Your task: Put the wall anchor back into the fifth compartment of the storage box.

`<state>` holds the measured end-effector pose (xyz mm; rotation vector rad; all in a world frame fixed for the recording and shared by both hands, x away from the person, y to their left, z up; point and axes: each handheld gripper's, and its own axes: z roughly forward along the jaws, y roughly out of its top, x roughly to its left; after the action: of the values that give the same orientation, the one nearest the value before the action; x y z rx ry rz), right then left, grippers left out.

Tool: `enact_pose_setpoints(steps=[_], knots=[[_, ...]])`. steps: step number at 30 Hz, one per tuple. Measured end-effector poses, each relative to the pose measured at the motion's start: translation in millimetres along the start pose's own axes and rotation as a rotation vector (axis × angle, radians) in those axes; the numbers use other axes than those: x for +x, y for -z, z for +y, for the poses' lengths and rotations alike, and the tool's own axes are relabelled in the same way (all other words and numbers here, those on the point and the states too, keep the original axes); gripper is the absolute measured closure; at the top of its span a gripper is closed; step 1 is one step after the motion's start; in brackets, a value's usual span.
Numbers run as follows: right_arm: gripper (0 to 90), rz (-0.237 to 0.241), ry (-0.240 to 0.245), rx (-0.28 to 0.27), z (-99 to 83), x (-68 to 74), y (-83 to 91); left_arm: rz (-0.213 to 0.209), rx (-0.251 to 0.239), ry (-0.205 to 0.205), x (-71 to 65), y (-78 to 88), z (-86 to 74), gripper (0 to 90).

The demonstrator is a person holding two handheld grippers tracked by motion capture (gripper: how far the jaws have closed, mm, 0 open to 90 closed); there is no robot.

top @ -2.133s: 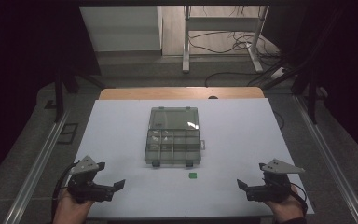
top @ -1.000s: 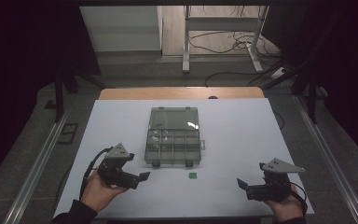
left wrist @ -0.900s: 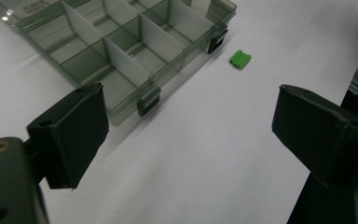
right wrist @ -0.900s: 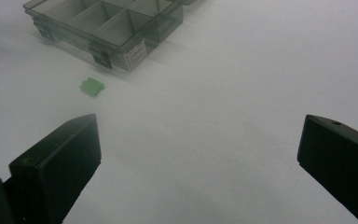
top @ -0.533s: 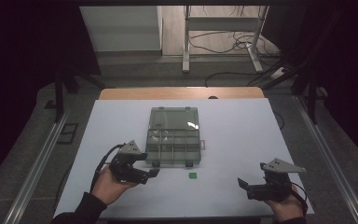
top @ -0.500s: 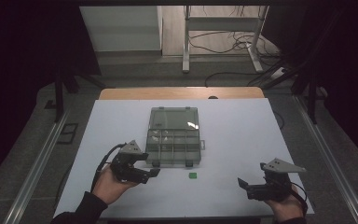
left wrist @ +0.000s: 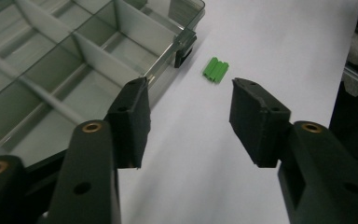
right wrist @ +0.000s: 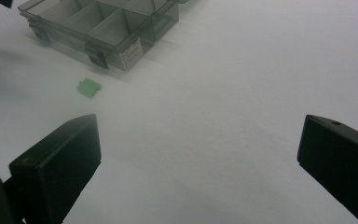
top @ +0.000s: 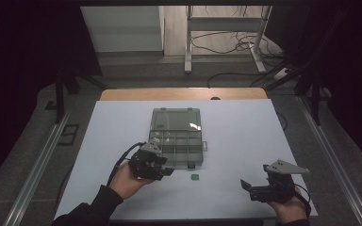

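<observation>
Green plastic, a small ribbed block [left wrist: 216,70], lies on the white tabletop [top: 245,136] just beside the near corner of the clear compartment box [top: 176,137], apart from it. My left tool [left wrist: 189,114] points at it: its jaws have just been closing, yet they stand apart with bare tabletop between them and the block lies beyond the tips, untouched. From above, my left tool [top: 166,170] sits at the box's near left corner, the block [top: 195,177] a speck to its right; its ribs are lost there. My right tool [top: 245,184] rests near the front right, well apart from the block, released and wide. The right gripper view adds a white label on the box's [right wrist: 107,28] front wall, its print too small to read. The box's far side is cut off in both gripper views.
</observation>
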<state>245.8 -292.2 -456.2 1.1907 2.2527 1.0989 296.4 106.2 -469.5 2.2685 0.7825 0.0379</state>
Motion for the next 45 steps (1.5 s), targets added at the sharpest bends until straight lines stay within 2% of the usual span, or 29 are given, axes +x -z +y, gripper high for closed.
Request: enact_pose_setpoints(steps=[7,11,12,13,17,28,32,40,45], knots=[[0.0,0.002,0.002,0.004,-0.1,0.4,0.0,-0.02,0.042,-0.034,-3.5,-20.1,9.9,61.9],[0.0,0.003,0.006,0.006,-0.2,0.6,-0.2,-0.02,0.066,-0.041,-5.6,-31.1,15.1,69.0],[0.0,0.003,0.007,0.007,-0.2,0.7,-0.2,-0.018,0.064,-0.032,-6.6,-34.4,16.0,69.9],[0.0,0.004,0.007,0.007,-0.1,0.8,-0.3,-0.022,0.077,-0.043,-5.8,-36.7,17.0,70.7],[0.0,0.005,0.011,0.011,-0.1,1.1,-0.6,-0.054,0.082,-0.03,-6.4,-47.6,20.8,72.4],[0.0,0.012,0.02,0.019,-0.4,1.8,-0.9,-0.068,0.117,-0.077,-12.5,-75.3,30.8,75.6],[0.0,0.013,0.022,0.019,-0.6,1.9,-0.7,-0.055,0.138,-0.11,-15.0,-82.1,32.9,78.7],[0.0,0.02,0.024,0.027,-0.8,2.4,-1.0,-0.037,0.144,-0.113,-16.1,-90.3,33.1,83.9],[0.0,0.022,0.027,0.028,-0.8,2.5,-1.2,-0.026,0.15,-0.122,-15.6,-93.9,32.8,83.9]])
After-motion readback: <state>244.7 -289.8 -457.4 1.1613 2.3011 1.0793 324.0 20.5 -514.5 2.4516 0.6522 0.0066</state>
